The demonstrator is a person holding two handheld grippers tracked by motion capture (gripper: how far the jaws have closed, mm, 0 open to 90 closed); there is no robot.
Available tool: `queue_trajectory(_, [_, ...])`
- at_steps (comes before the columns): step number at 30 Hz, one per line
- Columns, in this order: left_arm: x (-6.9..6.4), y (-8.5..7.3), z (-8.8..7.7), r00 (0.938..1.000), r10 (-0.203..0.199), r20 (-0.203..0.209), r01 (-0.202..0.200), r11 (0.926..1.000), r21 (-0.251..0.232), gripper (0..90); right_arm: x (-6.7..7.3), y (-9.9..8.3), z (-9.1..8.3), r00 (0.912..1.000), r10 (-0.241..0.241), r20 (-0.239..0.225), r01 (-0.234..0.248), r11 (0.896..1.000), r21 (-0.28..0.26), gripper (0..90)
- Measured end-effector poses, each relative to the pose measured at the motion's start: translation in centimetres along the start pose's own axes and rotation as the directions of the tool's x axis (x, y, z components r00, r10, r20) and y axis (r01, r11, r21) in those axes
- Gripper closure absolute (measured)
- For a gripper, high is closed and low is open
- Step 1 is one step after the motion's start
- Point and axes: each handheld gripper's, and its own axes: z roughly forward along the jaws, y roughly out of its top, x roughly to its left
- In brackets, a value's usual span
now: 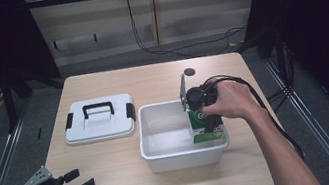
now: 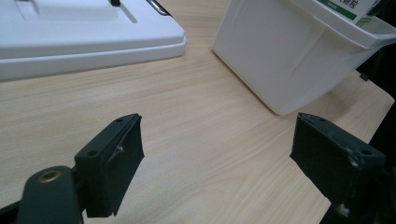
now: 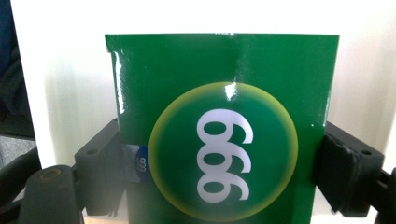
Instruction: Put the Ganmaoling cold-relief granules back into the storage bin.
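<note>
A pale wooden bench (image 1: pixel 129 169) is seen between dark curtains, with bare wood left along its near edge. A green carton (image 3: pixel 224 126) is held upright, long axis vertical, in the right corner of the white tub (image 1: pixel 163 158) — clamped by the right tongs (image 1: pixel 206 122). The left tongs (image 1: pixel 80 181) are spread wide, gripping nothing, at the near-left edge. The white lid (image 1: pixel 99 126) lies flat beside the tub.

Green box (image 3: pixel 219 126) reads "999", or perhaps "666" upside down.
</note>
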Motion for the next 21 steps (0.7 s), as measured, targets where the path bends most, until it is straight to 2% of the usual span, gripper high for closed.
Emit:
queue_trajectory(8, [0.0,0.0,0.0,1.0000,0.000,0.000,0.000,1.0000,0.001,16.5,-0.2,0.3,1.2,1.0000,-0.004,-0.002,0.004,1.000,0.020,15.6])
queue_trajectory(12, [0.0,0.0,0.0,1.0000,-0.001,0.001,0.001,1.0000,0.001,16.5,-0.5,0.1,1.7,0.9999,-0.001,-0.015,0.002,1.000,0.011,15.6])
queue_trajectory(21, [0.0,0.0,0.0,1.0000,-0.001,0.004,0.001,1.0000,0.001,16.5,-0.5,0.2,2.5,0.9999,-0.011,-0.012,0.011,1.000,0.019,15.5])
